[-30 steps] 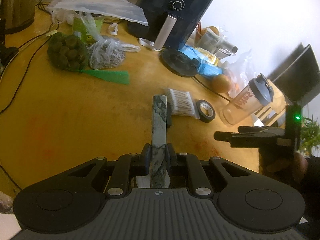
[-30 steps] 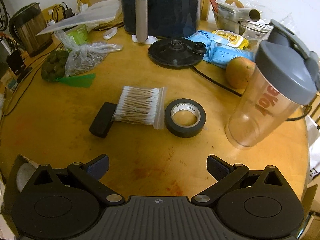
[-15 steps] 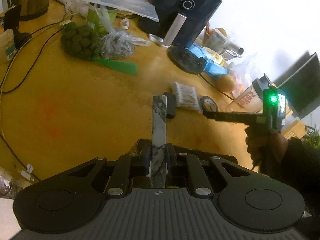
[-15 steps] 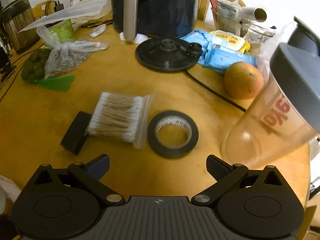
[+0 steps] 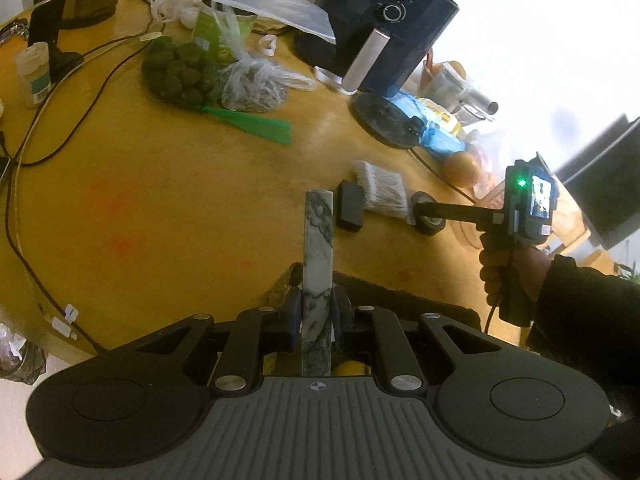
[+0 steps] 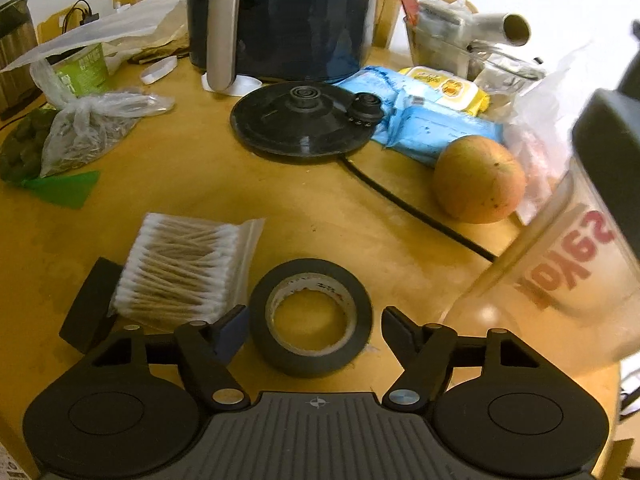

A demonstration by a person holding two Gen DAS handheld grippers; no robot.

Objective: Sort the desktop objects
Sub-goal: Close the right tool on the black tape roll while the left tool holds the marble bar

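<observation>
Tape roll point(image 6: 311, 316): black, lying flat on the bench point(image 6: 256, 192), between the two fingers point(image 6: 232, 330) of the right gripper point(image 6: 312, 330)
Right gripper: its fingers are closing around the roll; a gap shows on each side, so the pads do not press on it yet
Left gripper point(image 5: 316, 316): fingers closed on a marbled grey-white bar point(image 5: 318, 252), which sticks out forward above the bench
Cotton swabs point(image 6: 180, 270): clear bag of them just left of the tape roll, its near corner touching the right gripper's left finger
Black block point(image 6: 90, 306): small, flat, partly under the left end of the swab bag
Shaker bottle point(image 6: 568, 276): clear, red lettering, grey lid, to the right of the roll
Orange fruit point(image 6: 478, 180): behind the roll, beside blue packets point(image 6: 444, 132)
Kettle base point(image 6: 304, 118): round, black, its cord running toward the bottle
Air fryer point(image 6: 284, 16): dark, at the far side of the bench
</observation>
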